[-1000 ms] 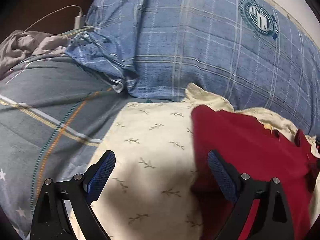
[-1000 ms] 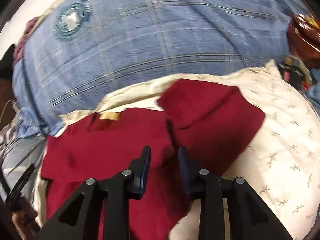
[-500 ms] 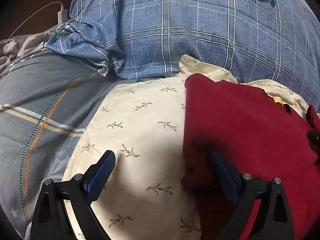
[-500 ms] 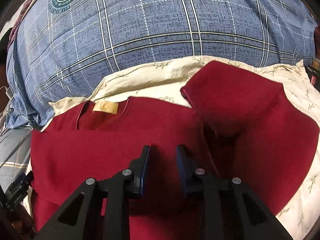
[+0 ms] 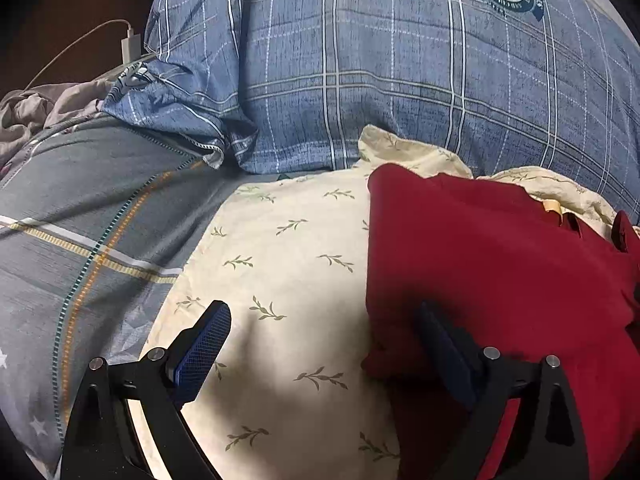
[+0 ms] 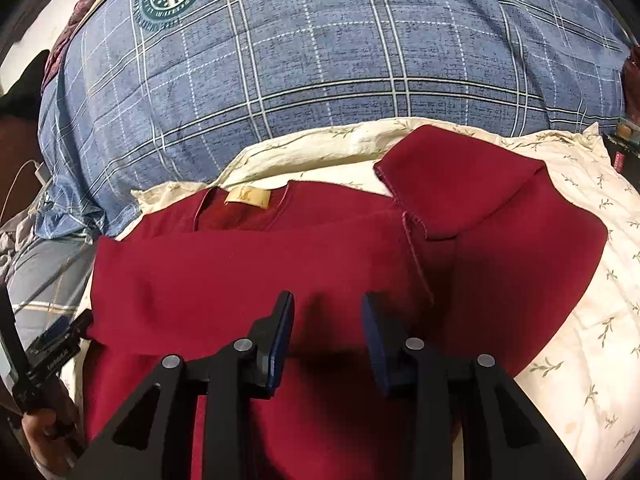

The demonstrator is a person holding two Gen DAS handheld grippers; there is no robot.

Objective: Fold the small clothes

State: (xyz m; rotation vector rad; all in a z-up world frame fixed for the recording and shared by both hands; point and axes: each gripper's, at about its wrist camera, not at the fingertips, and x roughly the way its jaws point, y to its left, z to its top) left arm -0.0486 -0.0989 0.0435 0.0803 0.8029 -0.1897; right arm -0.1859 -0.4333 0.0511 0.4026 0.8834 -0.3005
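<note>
A dark red shirt (image 6: 248,280) lies on a cream leaf-print sheet (image 6: 592,360), collar with a tan label (image 6: 247,197) at the far side. Its right sleeve (image 6: 456,184) is folded inward over the body. My right gripper (image 6: 326,320) is open a little, empty, just above the shirt's middle. In the left wrist view my left gripper (image 5: 320,336) is wide open over the shirt's (image 5: 500,264) left edge, right finger on the red cloth, left finger over the sheet (image 5: 280,264). The left gripper also shows in the right wrist view (image 6: 52,350).
A big blue plaid pillow (image 6: 320,52) with a round emblem lies right behind the shirt. A grey striped quilt (image 5: 80,216) is to the left, with a white charger and cable (image 5: 130,42) beyond it. Dark items (image 6: 624,148) sit at the far right.
The right gripper has moved left from the folded sleeve to over the shirt's middle, and its jaws have widened slightly. The left gripper has moved in to the shirt's left edge, still wide open.
</note>
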